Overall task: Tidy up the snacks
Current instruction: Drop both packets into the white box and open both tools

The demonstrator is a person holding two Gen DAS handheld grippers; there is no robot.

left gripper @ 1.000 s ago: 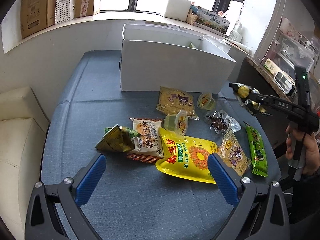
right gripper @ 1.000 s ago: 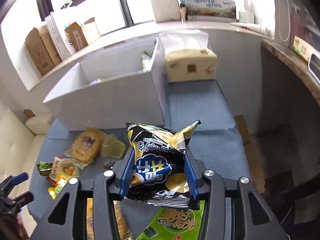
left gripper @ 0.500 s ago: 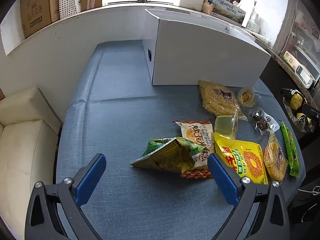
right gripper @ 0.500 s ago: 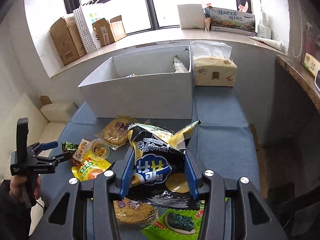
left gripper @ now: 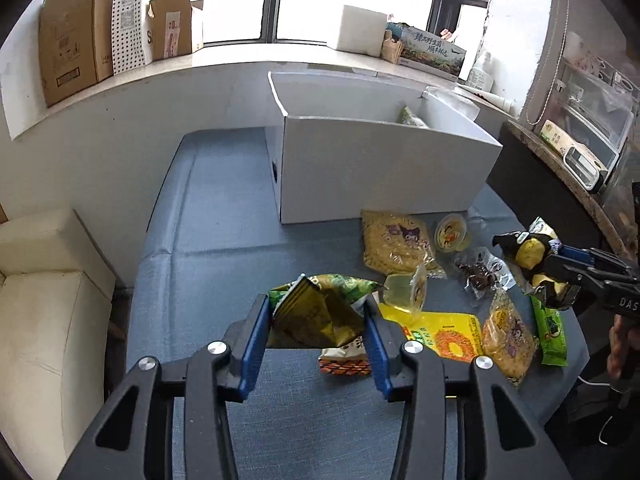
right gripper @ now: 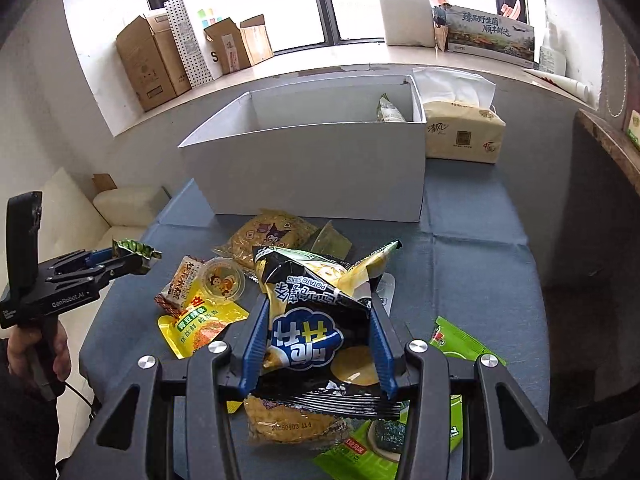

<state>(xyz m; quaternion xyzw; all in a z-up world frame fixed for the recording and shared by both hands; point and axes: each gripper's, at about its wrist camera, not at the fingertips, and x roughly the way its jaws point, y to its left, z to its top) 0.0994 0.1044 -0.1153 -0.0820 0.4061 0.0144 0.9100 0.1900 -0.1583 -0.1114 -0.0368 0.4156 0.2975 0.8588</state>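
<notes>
My left gripper [left gripper: 316,312] is shut on a green and gold snack bag [left gripper: 320,308], held above the blue table; it also shows in the right wrist view [right gripper: 132,250]. My right gripper [right gripper: 318,316] is shut on a black and yellow potato chip bag [right gripper: 312,312], seen from the left wrist view [left gripper: 532,256] at the table's right. A white open box [left gripper: 380,168] stands at the back of the table with one snack [right gripper: 388,110] inside. Loose snacks lie in front of it: a yellow pouch [left gripper: 444,336], jelly cups [left gripper: 452,234], noodle packs [left gripper: 396,240].
A tissue pack [right gripper: 460,132] stands right of the box. Cardboard boxes [left gripper: 72,52] line the windowsill. A cream sofa [left gripper: 40,300] sits left of the table [left gripper: 208,240]. A dark counter [left gripper: 560,184] with appliances is to the right.
My left gripper has closed on the green and gold snack bag and lifted it. My right gripper still holds the chip bag, pulled back a little from the box.
</notes>
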